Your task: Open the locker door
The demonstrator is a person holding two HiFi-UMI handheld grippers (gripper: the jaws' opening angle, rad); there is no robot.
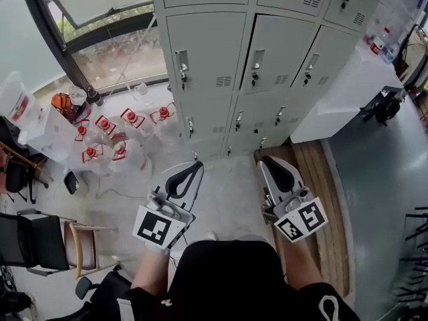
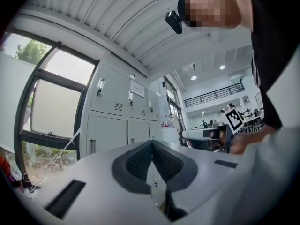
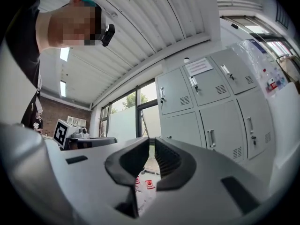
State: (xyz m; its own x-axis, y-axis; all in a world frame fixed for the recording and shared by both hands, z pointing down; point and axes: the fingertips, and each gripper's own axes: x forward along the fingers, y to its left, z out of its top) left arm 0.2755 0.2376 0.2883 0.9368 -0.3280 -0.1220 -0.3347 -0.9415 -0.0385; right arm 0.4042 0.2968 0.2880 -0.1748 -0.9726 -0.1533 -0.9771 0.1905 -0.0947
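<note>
A bank of grey metal lockers [image 1: 267, 52] stands ahead of me, every door shut, each with a small handle and lock such as the handle [image 1: 182, 69] and the handle [image 1: 256, 65]. My left gripper [image 1: 192, 168] and right gripper [image 1: 270, 160] hang side by side in front of my body, well short of the lockers. Both are shut with nothing between the pads. In the left gripper view the left gripper [image 2: 152, 144] points toward the lockers [image 2: 112, 121]. In the right gripper view the right gripper [image 3: 152, 143] has the lockers [image 3: 211, 107] to its right.
Several clear jugs with red caps [image 1: 107, 139] crowd the floor left of the lockers, under a window [image 1: 100, 39]. Chairs [image 1: 40, 243] stand at the near left. A white counter [image 1: 354, 92] abuts the lockers on the right, above a wooden platform [image 1: 321, 179].
</note>
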